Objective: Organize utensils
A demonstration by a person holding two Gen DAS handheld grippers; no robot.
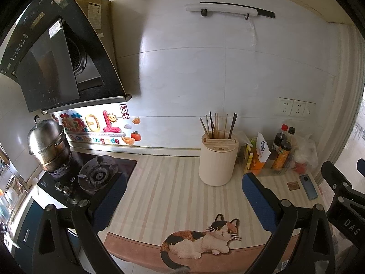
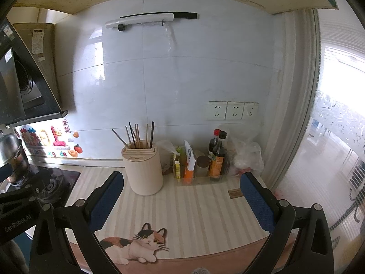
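Observation:
A cream cylindrical utensil holder (image 1: pixel 217 161) stands on the striped counter mat near the back wall, with several chopsticks (image 1: pixel 216 125) upright in its slotted top. It also shows in the right wrist view (image 2: pixel 143 171), with the chopsticks (image 2: pixel 136 135). My left gripper (image 1: pixel 184 202) is open and empty, hovering over the mat in front of the holder. My right gripper (image 2: pixel 182 202) is open and empty, in front and right of the holder. Part of the right gripper shows at the right edge of the left wrist view (image 1: pixel 342 196).
A gas stove (image 1: pixel 95 175) with a steel pot (image 1: pixel 48 143) is at the left. Sauce bottles and packets (image 2: pixel 205 159) stand in a clear tray right of the holder. A phone (image 1: pixel 308 186) lies at the right. A cat picture (image 2: pixel 139 244) marks the mat's front edge.

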